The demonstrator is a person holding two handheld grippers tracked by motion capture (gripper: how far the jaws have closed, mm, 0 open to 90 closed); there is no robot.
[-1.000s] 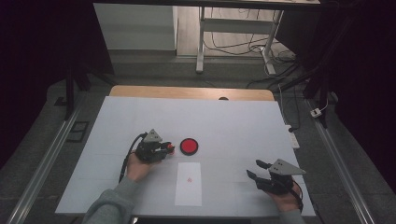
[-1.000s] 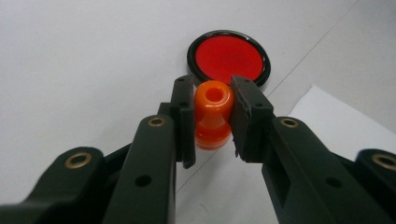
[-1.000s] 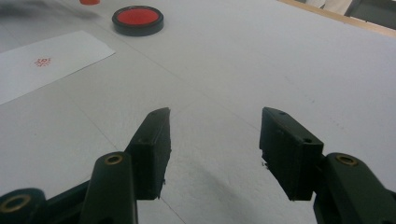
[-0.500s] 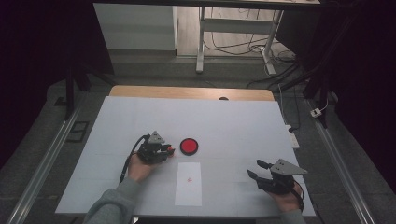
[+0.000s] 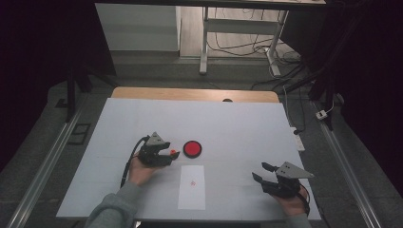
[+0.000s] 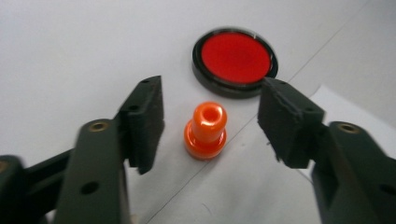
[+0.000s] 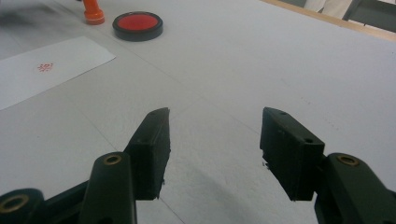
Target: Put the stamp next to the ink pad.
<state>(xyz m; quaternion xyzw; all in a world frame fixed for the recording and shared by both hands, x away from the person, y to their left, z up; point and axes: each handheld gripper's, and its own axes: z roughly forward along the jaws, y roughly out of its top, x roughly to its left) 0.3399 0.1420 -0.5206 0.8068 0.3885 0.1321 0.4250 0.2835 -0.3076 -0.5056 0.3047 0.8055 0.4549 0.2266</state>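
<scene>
A small orange stamp stands upright on the white table, between the jaws of my left gripper, which is open and does not touch it. In the high view the stamp sits just left of a round red ink pad in a black case. The ink pad lies just beyond the stamp. A white paper slip with a small red mark lies nearer the front edge. My right gripper is open at the front right, with nothing between its jaws.
The white table top ends in a wooden strip at the far side. Beyond it stand metal table legs and cables on the floor. The paper slip, ink pad and stamp lie far ahead of the right gripper.
The left gripper has opened and drawn back slightly from the stamp, which now stands free on the table. The right gripper has barely moved.
</scene>
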